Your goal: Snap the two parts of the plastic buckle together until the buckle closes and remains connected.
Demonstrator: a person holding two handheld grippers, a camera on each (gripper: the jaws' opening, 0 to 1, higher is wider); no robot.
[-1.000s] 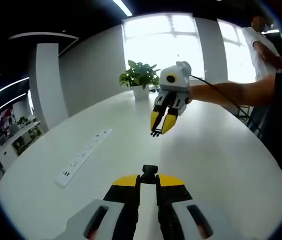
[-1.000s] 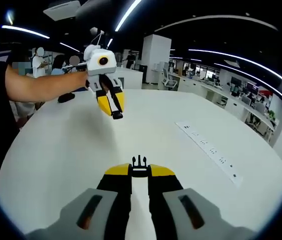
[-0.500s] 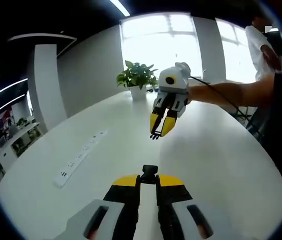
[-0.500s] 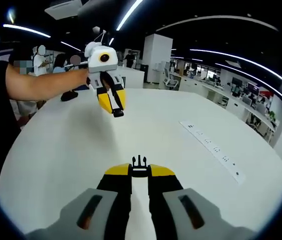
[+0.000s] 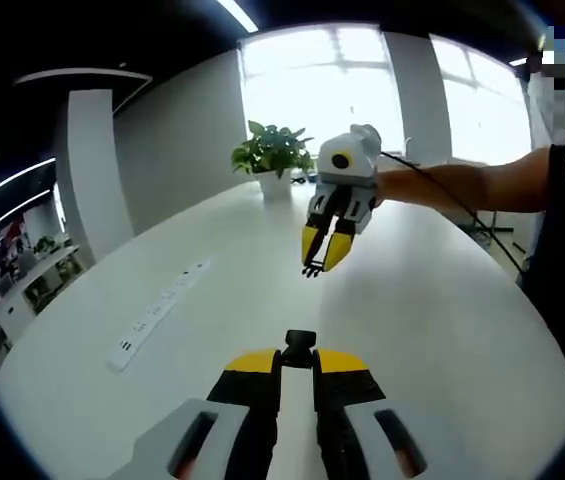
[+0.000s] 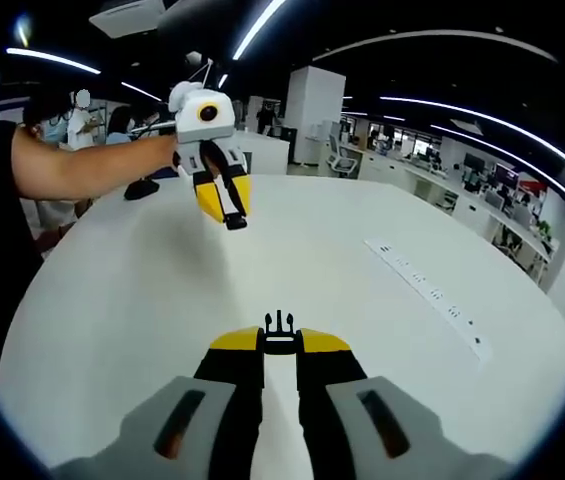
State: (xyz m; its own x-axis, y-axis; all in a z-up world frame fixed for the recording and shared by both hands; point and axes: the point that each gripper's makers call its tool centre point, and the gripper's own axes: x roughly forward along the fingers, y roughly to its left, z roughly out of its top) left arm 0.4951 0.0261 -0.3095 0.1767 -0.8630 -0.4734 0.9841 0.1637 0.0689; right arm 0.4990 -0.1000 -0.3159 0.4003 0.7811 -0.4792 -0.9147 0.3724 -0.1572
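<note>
Little had changed over the last second. Both tools stayed raised above the table [image 5: 442, 330], facing each other and well apart, each clamped on its half of the buckle. In the left gripper view the right tool [image 5: 320, 262] had drifted a touch toward the power strip [image 5: 159, 312] and the whole scene had slid slightly, which was the camera moving. In the right gripper view the left tool [image 6: 230, 215] had edged a little higher.

The left tool [image 5: 298, 362] held the socket [image 5: 299, 346] pinched between its yellow tips, the black piece poking out beyond them over the table. The right tool [image 6: 280, 342] gripped the pronged half [image 6: 280, 328] the same way, prongs pointing out past its tips. Seen from the other side, each tool had its jaws closed on a small dark piece at the tips: the pronged half [image 5: 311, 267] under the right tool, the socket [image 6: 233, 224] under the left. The halves were not yet joined.

The table was white, broad and rounded, with the power strip lying flat on it, well off to the side of the tools [image 6: 428, 297]. Beyond the right tool a potted plant [image 5: 275, 155] stood at the table's far edge before bright windows [image 5: 322, 85]. A bare forearm [image 5: 457, 185] led to the right tool, another [image 6: 87, 170] to the left tool. Behind was an open office with ceiling light strips [image 6: 462, 110] and desks.
</note>
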